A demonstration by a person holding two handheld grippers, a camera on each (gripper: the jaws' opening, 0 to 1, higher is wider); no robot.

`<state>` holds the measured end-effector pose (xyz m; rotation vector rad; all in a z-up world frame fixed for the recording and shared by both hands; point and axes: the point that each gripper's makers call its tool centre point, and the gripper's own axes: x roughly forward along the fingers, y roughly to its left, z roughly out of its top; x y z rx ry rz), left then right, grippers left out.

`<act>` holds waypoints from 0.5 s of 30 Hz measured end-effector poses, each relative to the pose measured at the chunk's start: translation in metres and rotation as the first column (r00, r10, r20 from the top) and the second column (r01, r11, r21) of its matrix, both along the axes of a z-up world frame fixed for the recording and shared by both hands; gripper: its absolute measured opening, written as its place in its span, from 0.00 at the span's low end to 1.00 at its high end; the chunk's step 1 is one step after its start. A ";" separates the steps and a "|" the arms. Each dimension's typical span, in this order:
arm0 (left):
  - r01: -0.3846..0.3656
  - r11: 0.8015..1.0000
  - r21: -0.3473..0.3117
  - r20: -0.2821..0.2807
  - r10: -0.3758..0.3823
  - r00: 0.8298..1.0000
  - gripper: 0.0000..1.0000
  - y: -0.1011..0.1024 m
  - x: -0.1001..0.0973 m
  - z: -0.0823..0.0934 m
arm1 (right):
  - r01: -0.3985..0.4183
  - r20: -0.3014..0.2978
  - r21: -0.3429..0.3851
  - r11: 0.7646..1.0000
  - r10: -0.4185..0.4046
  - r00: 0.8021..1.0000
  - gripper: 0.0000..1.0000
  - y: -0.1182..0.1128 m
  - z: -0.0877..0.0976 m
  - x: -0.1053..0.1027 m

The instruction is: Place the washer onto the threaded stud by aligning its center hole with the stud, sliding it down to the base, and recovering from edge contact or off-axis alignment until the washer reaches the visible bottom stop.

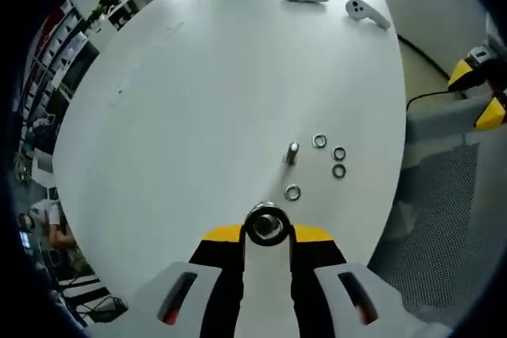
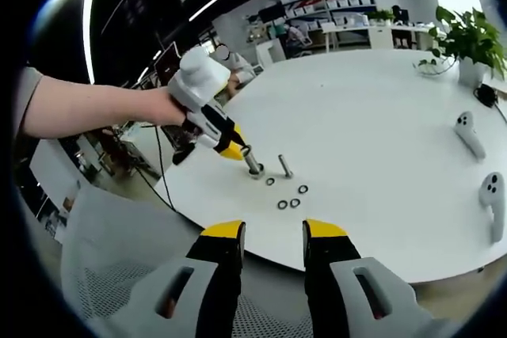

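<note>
The left hand-held gripper (image 1: 267, 225) has its yellow-tipped jaws drawn together on a thick metal washer (image 1: 266, 225), gripped by its rim so that its hole faces the camera in the left gripper view. Just beyond it, the threaded stud (image 1: 291, 153) stands close to upright on the white worktop (image 1: 198, 100), its long axis rising off the surface, so the held washer lies short of the stud and slightly to one side of it; in the right gripper view the same left hand-held gripper (image 2: 250, 162) slopes down toward the worktop, its tip just beside the stud (image 2: 284, 165) and lower than the stud's top. My judgement is that the washer must be lifted above the stud's tip and its hole turned to lie square across that axis before it can slide down. A spare washer (image 1: 292, 192) lies between the gripper and the stud, and three more washers (image 1: 338, 153) sit just past the stud. The right hand-held gripper (image 2: 273, 233) hangs off the worktop's edge, jaws parted and empty, well apart from the stud, so the left is the nearer. Two white controllers (image 2: 469, 134) lie far beyond the stud.
</note>
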<state>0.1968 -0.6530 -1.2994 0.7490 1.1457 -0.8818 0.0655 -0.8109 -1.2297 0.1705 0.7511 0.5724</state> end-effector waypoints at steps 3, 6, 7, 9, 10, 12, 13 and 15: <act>0.007 1.000 0.013 -0.006 -0.007 1.000 0.19 0.001 0.000 -0.002 | 0.000 0.001 0.002 1.000 0.000 1.000 0.31 0.000 0.000 0.000; 0.034 0.999 0.039 -0.009 -0.033 0.999 0.19 0.002 -0.001 -0.005 | 0.000 0.001 0.002 1.000 0.000 1.000 0.31 0.000 0.000 0.001; 0.033 0.999 0.041 -0.012 -0.033 0.999 0.19 0.003 0.000 -0.008 | 0.000 0.002 0.002 1.000 0.000 1.000 0.31 0.000 0.000 0.001; 0.030 0.999 0.044 -0.017 -0.030 0.999 0.19 0.004 0.001 -0.010 | 0.000 0.001 0.002 1.000 0.000 1.000 0.31 0.001 0.000 0.001; 0.028 0.999 0.046 -0.019 -0.027 0.999 0.19 0.004 0.002 -0.012 | -0.001 0.001 0.002 1.000 0.001 1.000 0.31 0.001 0.000 0.001; 0.028 0.998 0.051 -0.027 -0.027 0.999 0.19 0.005 0.002 -0.015 | -0.001 0.000 0.001 1.000 0.001 1.000 0.31 0.001 0.000 0.001; 0.032 0.998 0.055 -0.032 -0.030 0.999 0.19 0.004 0.002 -0.017 | 0.000 0.000 0.001 1.000 0.000 1.000 0.31 0.000 0.000 0.001; 0.036 0.997 0.062 -0.036 -0.034 0.999 0.19 0.003 0.001 -0.020 | 0.001 0.000 0.001 1.000 -0.001 1.000 0.31 0.000 0.000 0.001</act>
